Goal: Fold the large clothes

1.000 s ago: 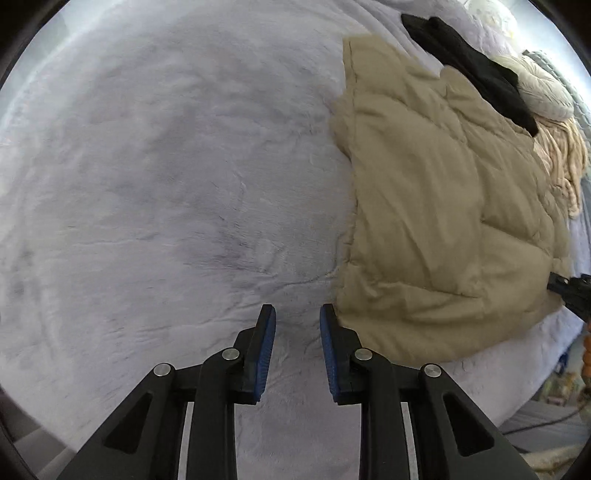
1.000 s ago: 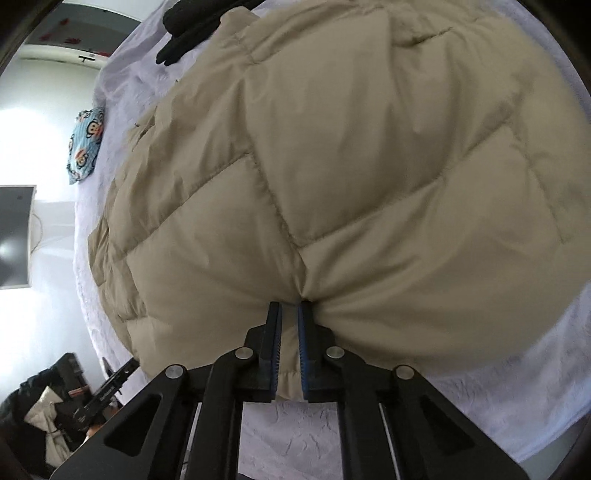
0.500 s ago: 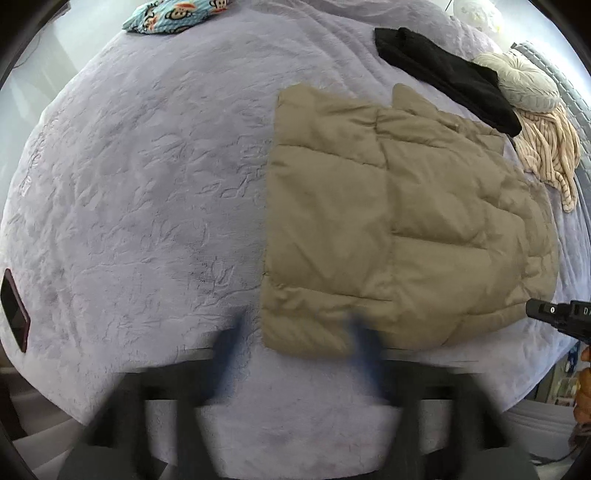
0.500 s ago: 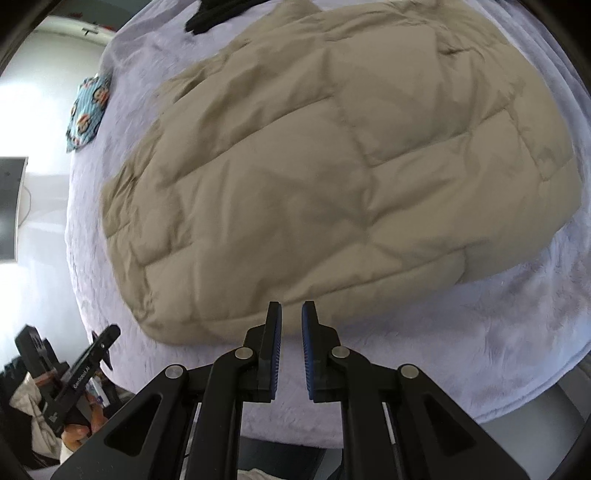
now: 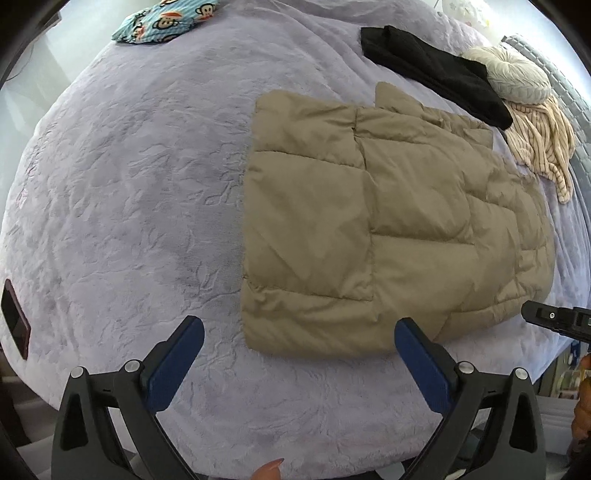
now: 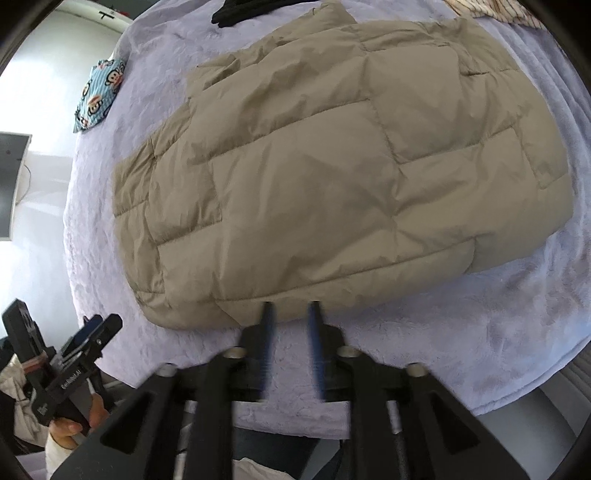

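Lilac-covered bed [image 5: 122,206] (white walls).

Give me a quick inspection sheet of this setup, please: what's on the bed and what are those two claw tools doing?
Surface: lavender plush bed cover, wrinkled.
Job's thing: tan quilted jacket, lying folded flat, nothing gripping it.
Clutter: black garment, monkey-print cloth, cream round cushion, striped cream top, dark phone-like slab at the bed edge.
Grippers: left gripper wide open; right gripper blurred, slightly open, empty.
Cables: nothing seen.
Surroundings: white wall.
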